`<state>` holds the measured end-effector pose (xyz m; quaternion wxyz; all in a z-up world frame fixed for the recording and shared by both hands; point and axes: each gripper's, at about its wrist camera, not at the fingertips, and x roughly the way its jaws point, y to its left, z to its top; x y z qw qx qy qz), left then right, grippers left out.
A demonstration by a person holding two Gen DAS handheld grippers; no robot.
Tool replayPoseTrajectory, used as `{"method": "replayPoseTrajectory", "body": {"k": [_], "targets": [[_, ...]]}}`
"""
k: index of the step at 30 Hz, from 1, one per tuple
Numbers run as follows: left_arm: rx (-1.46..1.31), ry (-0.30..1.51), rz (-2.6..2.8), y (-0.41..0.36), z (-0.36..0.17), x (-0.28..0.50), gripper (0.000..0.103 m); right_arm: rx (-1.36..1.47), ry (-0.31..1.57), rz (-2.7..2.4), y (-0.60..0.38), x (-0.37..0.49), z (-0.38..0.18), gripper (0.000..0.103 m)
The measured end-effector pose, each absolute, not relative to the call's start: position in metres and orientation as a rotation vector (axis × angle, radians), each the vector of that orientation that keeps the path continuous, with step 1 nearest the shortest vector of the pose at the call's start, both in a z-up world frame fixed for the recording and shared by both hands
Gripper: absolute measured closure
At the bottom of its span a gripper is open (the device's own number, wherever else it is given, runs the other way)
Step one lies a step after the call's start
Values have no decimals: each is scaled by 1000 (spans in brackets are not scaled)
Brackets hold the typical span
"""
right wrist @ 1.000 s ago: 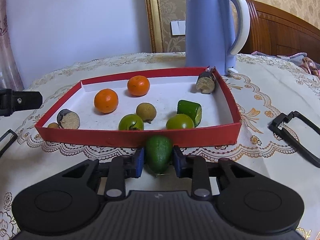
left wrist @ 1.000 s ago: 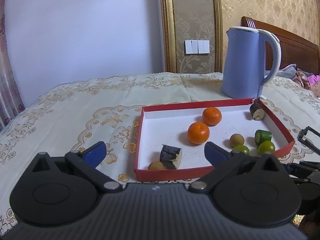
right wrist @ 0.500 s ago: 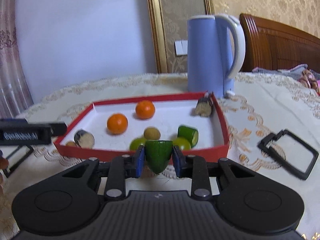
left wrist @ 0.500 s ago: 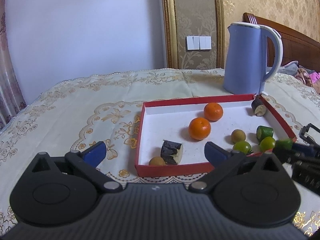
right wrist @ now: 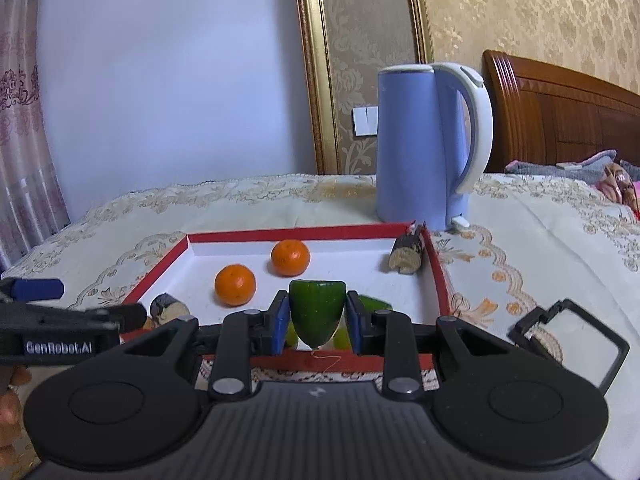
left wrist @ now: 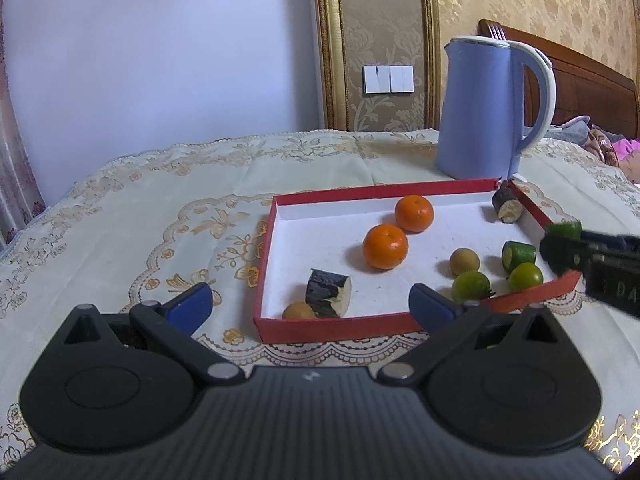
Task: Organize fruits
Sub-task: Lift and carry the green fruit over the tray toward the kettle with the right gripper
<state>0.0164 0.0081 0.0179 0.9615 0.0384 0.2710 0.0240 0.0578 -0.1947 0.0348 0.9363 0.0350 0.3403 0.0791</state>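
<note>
A red tray [left wrist: 332, 326] with a white floor holds two oranges [left wrist: 385, 246], a dark cut piece [left wrist: 329, 293], small brown and green fruits [left wrist: 470, 286] and another dark piece [left wrist: 507, 210] in the far corner. My right gripper [right wrist: 317, 322] is shut on a green cut fruit piece [right wrist: 317, 310] and holds it over the tray's near edge [right wrist: 320, 360]; it also shows at the right of the left wrist view [left wrist: 568, 244]. My left gripper [left wrist: 308, 306] is open and empty at the tray's near left corner.
A blue electric kettle [left wrist: 484, 110] stands just behind the tray on the embroidered cloth [left wrist: 160, 208]. A black square frame [right wrist: 568, 344] lies on the cloth right of the tray. A wooden headboard [right wrist: 568, 120] is at the back right.
My right gripper has lifted the green piece from the cloth in front of the tray to above the tray's near edge. My left gripper has drawn back and risen a little.
</note>
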Motion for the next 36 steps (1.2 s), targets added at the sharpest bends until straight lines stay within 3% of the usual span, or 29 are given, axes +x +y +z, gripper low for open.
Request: {"method": "replayPoseTrajectory", "body": {"k": [36], "targets": [[61,627,4,-3,-7,22,0,40,635,184,-186,97,48,74]]}}
